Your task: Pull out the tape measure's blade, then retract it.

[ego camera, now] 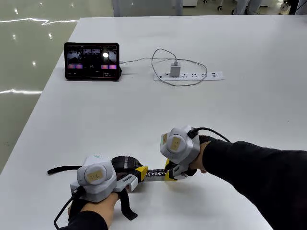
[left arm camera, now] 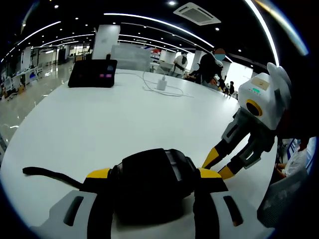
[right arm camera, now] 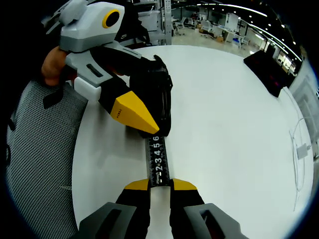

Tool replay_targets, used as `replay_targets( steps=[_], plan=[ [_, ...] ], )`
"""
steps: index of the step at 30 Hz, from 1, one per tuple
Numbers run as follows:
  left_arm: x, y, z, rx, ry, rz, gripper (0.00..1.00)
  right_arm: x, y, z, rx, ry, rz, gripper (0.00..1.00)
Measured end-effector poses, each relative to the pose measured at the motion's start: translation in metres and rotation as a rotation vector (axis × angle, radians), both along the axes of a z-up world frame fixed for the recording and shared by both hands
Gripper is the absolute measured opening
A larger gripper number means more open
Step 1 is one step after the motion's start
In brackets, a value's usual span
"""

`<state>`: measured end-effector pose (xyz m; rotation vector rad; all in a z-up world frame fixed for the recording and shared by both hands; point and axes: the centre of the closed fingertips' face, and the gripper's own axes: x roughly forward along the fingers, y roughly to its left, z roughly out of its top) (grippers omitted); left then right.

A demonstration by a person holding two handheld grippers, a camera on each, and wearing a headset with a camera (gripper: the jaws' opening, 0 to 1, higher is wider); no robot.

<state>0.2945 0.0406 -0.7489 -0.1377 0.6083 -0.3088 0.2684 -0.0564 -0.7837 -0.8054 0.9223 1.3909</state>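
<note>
Pull-out in hand. My left gripper [left arm camera: 153, 174] clamps the case [left arm camera: 149, 191]; right gripper [right arm camera: 159, 185], at its 3 o'clock, pinches the blade [right arm camera: 157, 158], little out. Next: draw straight toward 3.

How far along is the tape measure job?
Just started. The left gripper is shut on the tape measure's case, and the right gripper pinches the end of the blade. A short stretch is out, showing numbers up to about 6. Left to do: probably pull more out, then let it slide back in.
</note>
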Motion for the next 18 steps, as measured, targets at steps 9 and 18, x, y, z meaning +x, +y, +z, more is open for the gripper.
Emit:
replay_targets(
  steps=[9,18],
  plan=[
    [0.001,0.000,0.000,-0.007,-0.001,0.000,0.60,-0.001,0.009,0.000,0.018,0.002,-0.015,0.10],
    [0.000,-0.001,0.000,-0.009,0.002,-0.004,0.59,-0.002,0.017,0.000,0.031,-0.008,-0.016,0.10]
  ],
)
